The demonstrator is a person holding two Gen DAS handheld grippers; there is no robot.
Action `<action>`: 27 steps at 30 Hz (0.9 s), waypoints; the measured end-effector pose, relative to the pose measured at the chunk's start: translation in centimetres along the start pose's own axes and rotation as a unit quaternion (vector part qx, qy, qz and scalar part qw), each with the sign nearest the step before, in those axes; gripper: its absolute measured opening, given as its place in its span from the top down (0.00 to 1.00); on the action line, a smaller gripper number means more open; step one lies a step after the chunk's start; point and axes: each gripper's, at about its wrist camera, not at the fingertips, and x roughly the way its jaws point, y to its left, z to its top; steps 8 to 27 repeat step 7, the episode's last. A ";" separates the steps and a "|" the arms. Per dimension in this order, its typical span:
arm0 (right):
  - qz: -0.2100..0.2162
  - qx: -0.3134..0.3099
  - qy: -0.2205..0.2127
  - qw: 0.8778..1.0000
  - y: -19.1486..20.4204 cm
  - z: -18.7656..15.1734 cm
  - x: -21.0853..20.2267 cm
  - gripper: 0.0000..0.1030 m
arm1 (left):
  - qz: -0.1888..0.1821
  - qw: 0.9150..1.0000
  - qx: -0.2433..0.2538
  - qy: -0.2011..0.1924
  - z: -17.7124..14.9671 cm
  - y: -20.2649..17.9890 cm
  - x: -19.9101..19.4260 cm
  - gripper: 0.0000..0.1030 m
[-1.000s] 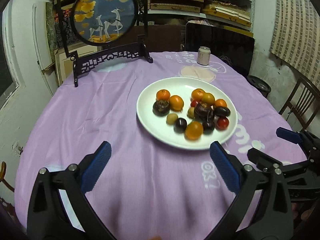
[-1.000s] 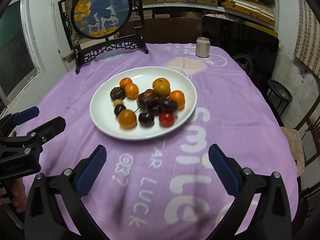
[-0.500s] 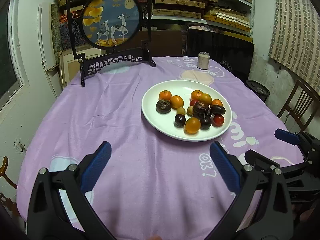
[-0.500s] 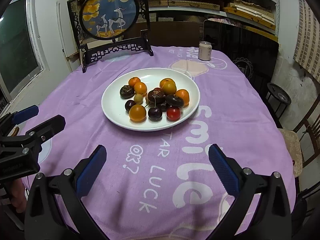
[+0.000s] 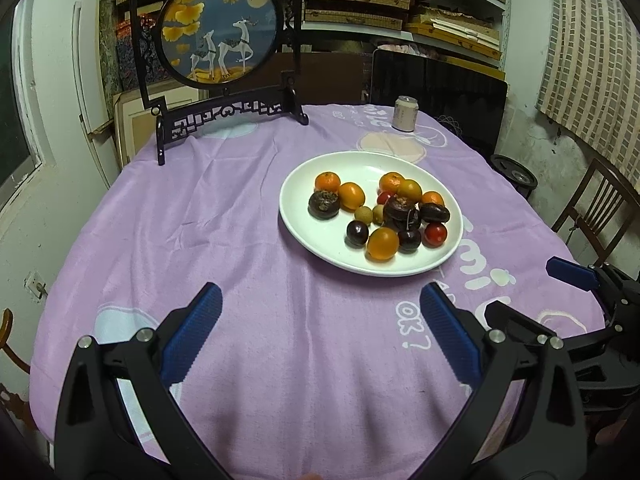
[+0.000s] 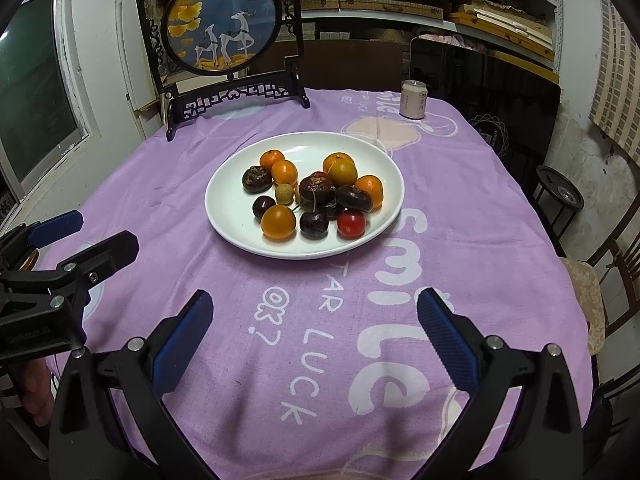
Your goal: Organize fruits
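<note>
A white oval plate (image 5: 304,224) (image 6: 228,216) sits on a purple tablecloth and holds several mixed fruits: orange tangerines (image 5: 383,243) (image 6: 278,221), dark mangosteens (image 5: 323,204) (image 6: 256,179), dark plums, a red tomato (image 5: 435,234) (image 6: 351,223) and small yellowish fruits. My left gripper (image 5: 320,328) is open and empty, near the table's front edge, well short of the plate. My right gripper (image 6: 314,328) is open and empty, also short of the plate. Each gripper shows in the other's view, the right one (image 5: 580,292) and the left one (image 6: 76,240).
A round painted screen on a black carved stand (image 5: 218,32) (image 6: 224,24) stands at the table's back left. A drink can (image 5: 405,113) (image 6: 414,99) stands at the back right. Wooden chairs (image 5: 592,204) and a dark panel stand right of the table.
Both grippers have pulled back and up from the plate, which now looks smaller and farther away. Both stay open and empty.
</note>
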 end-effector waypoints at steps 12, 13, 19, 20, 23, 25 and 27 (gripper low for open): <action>0.001 0.000 0.004 1.000 0.1 -0.1 0.4 0.01 | 0.001 1.000 0.000 0.000 0.0 0.0 0.0 0.02; 0.001 0.000 0.004 1.000 0.1 -0.1 0.4 0.01 | 0.001 1.000 0.000 0.000 0.0 0.0 0.0 0.02; 0.001 0.000 0.004 1.000 0.1 -0.1 0.4 0.01 | 0.001 1.000 0.000 0.000 0.0 0.0 0.0 0.02; 0.001 0.000 0.004 1.000 0.1 -0.1 0.4 0.01 | 0.001 1.000 0.000 0.000 0.0 0.0 0.0 0.02; 0.001 0.000 0.004 1.000 0.1 -0.1 0.4 0.01 | 0.001 1.000 0.000 0.000 0.0 0.0 0.0 0.02; 0.001 0.000 0.004 1.000 0.1 -0.1 0.4 0.01 | 0.001 1.000 0.000 0.000 0.0 0.0 0.0 0.02; 0.001 0.000 0.004 1.000 0.1 -0.1 0.4 0.01 | 0.001 1.000 0.000 0.000 0.0 0.0 0.0 0.02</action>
